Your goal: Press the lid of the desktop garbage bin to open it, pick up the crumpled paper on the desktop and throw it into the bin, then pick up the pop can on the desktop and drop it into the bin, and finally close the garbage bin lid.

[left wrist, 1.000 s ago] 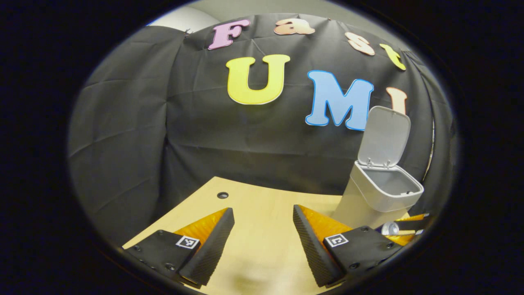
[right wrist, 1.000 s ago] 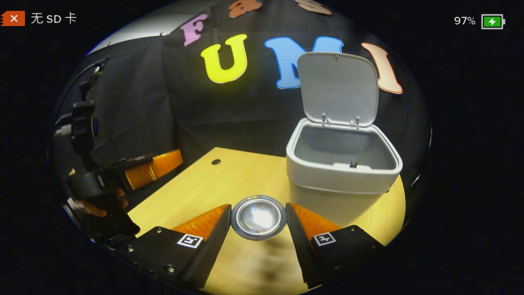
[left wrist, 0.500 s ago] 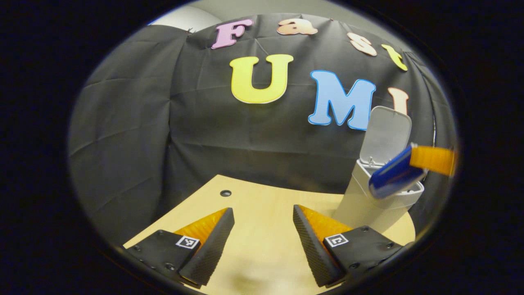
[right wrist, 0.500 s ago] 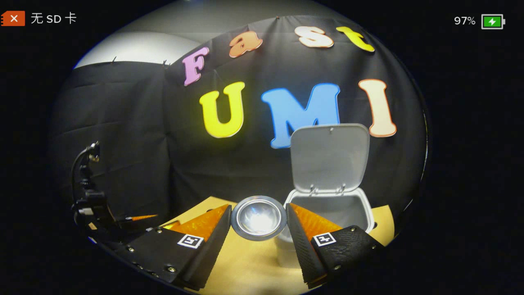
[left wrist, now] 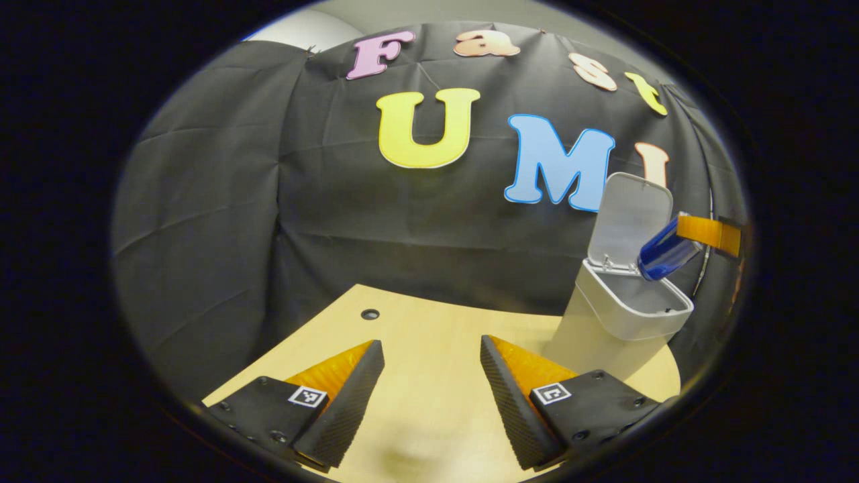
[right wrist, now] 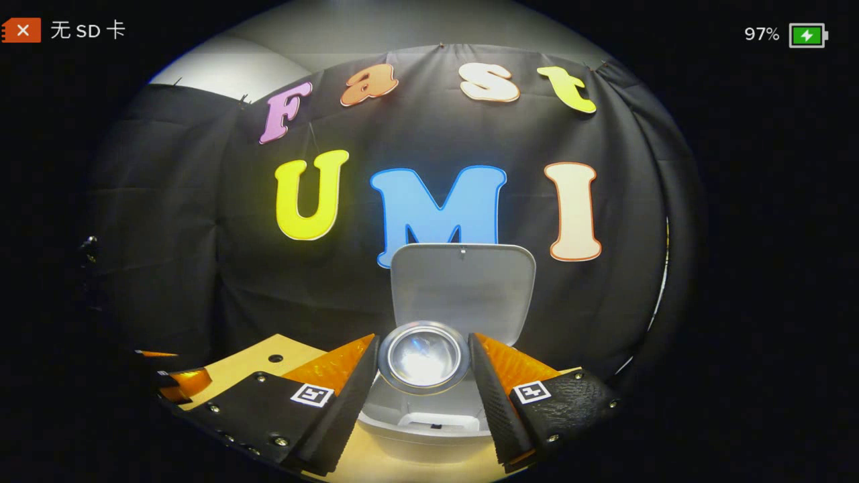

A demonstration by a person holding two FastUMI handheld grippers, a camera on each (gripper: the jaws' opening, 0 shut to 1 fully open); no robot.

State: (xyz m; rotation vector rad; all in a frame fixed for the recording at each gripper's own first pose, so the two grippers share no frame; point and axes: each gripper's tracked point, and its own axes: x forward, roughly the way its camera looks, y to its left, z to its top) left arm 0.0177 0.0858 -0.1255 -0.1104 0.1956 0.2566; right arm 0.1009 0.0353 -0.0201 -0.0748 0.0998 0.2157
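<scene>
In the left gripper view, the left gripper (left wrist: pixel 429 389) sits at the bottom centre with its 2 fingers spread wide and nothing between them, over the bare wooden desk (left wrist: pixel 416 335). Toward the right of that frame stands the bin (left wrist: pixel 627 312), its lid (left wrist: pixel 631 218) tipped up against the black cloth, and at the far right edge the can (left wrist: pixel 664 255) hangs tilted above the bin's open mouth, carried by the right gripper (left wrist: pixel 704 231). In the right gripper view, the right gripper (right wrist: pixel 423 376) at the bottom centre is closed on the can (right wrist: pixel 423 355), both fingers pressing its sides, with 1 shiny end facing the camera. Behind and below it the bin (right wrist: pixel 423 429) shows its front rim, and the lid (right wrist: pixel 463 288) stands upright just past the can. No crumpled paper lies on the desk in sight, so it is probably already inside. The step in hand looks like the drop of the can: it would go best with the can brought over the middle of the opening, clear of the upright lid, then the fingers opened smoothly so it falls straight in. A knock on the lid could swing it shut early.
</scene>
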